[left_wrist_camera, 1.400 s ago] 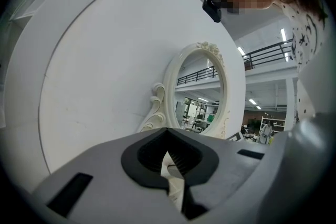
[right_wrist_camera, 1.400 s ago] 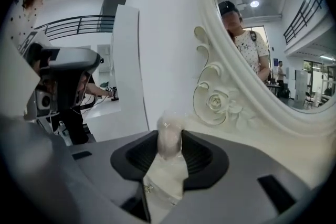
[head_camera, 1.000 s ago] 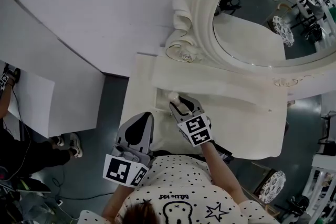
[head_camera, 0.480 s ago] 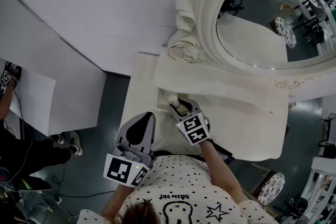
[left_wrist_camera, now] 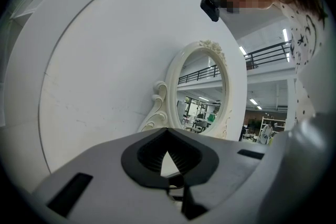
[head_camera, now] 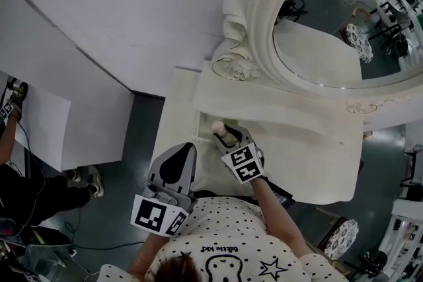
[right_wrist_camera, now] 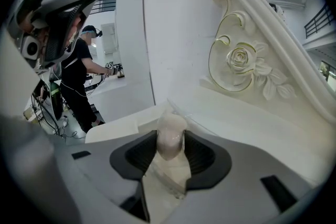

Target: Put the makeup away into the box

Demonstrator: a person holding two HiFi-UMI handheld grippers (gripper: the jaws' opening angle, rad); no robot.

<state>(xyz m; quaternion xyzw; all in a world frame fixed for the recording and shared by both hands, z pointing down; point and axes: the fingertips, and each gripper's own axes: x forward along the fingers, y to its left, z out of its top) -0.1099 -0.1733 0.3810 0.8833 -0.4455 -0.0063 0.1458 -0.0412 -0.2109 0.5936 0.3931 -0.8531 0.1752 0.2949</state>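
A cream egg-shaped makeup sponge [right_wrist_camera: 170,136] sits between the dark pads of my right gripper [right_wrist_camera: 171,140], touching both, while the jaws are opening. In the head view that gripper [head_camera: 221,131] points down at the left end of the cream vanity table [head_camera: 310,165], with the sponge [head_camera: 217,124] at its tip. Faint clear edges under the sponge look like a transparent box [right_wrist_camera: 167,180]; I cannot make out its shape. My left gripper [head_camera: 180,156] hangs off the table's left side, held level, jaws together and nothing in them [left_wrist_camera: 168,131].
An oval mirror [head_camera: 330,23] in a carved cream frame with a rose ornament [right_wrist_camera: 242,60] stands at the back of the table. A white curved wall [head_camera: 119,16] lies beyond. Other people and workstations show at the far left [right_wrist_camera: 79,68].
My right gripper has sunk slightly toward the table with the sponge. The left gripper has not moved.
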